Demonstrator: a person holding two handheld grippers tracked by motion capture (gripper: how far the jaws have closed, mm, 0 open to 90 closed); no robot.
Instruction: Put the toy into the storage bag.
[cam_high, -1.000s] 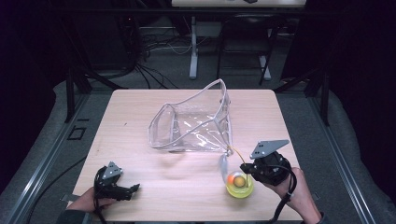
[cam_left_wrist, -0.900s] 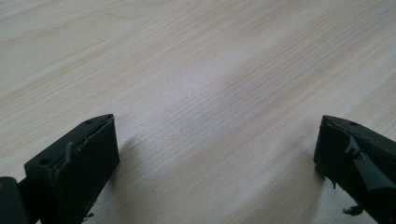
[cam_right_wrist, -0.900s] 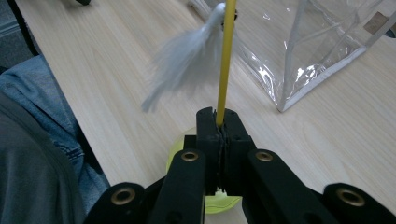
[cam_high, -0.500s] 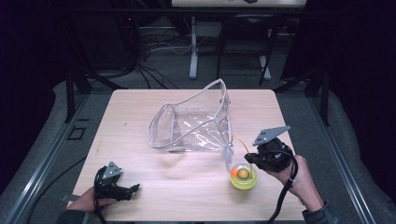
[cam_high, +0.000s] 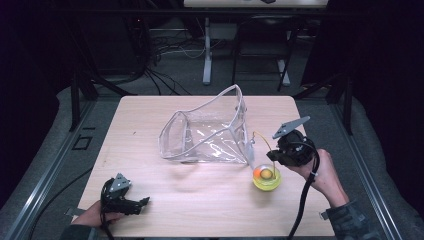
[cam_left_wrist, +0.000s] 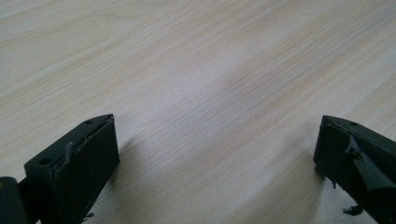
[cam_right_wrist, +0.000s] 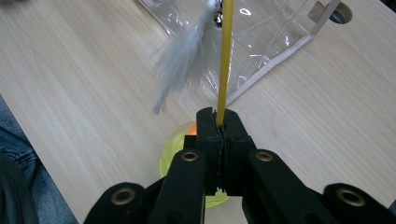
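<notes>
A pale wooden bench (cam_high: 150, 130) carries a clear plastic pouch (cam_high: 210, 132) at its centre. At near left, the left gripper (cam_high: 142, 202) lies low, jaws wide apart. At right, the right gripper (cam_high: 272, 156), tilted over a yellow-green bowl (cam_high: 266, 178), has its jaws clamped on a thin yellow wand (cam_right_wrist: 225, 56) with a white feather (cam_right_wrist: 187, 51).

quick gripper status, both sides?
Left gripper: open, nothing between its jaws, low over the table.
Right gripper: shut on the yellow wand of the feather toy.

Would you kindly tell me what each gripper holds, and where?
Right gripper pinches the thin yellow wand of the feather toy; left gripper holds nothing.
</notes>
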